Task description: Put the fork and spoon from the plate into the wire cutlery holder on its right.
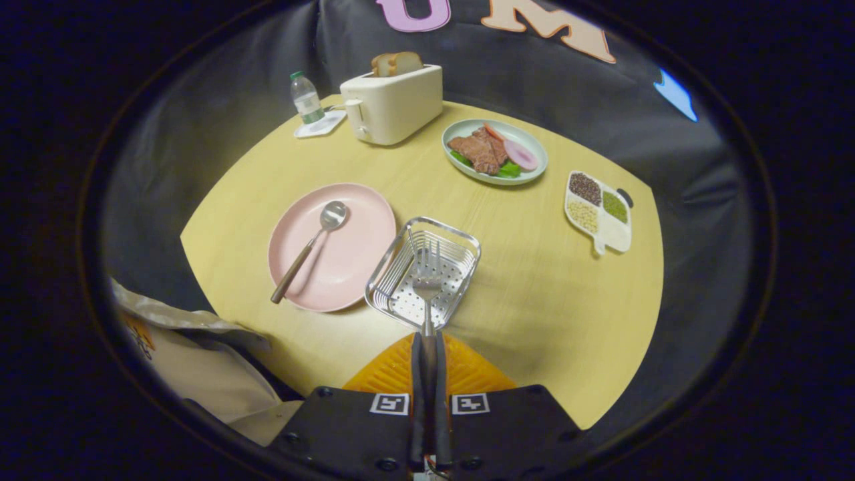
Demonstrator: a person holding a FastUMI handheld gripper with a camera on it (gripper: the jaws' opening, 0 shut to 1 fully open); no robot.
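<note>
While the claw (427, 337) grips the fork (426, 280) by its handle, the tines hang over the wire cutlery holder (423, 272).

Both fingers press together on the fork's handle, and its head points forward, above the perforated floor of the holder; whether it touches the floor cannot be told. Just left of the holder sits the pink plate (347, 264), with the spoon (308, 248) lying across it, bowl away from the claw and dark handle past the near rim. Farther back on the wooden worktop (548, 300) stand a toaster (393, 103) with bread, a water bottle (306, 98), a plate of meat (494, 151) and a divided tray of grains (596, 210).
</note>
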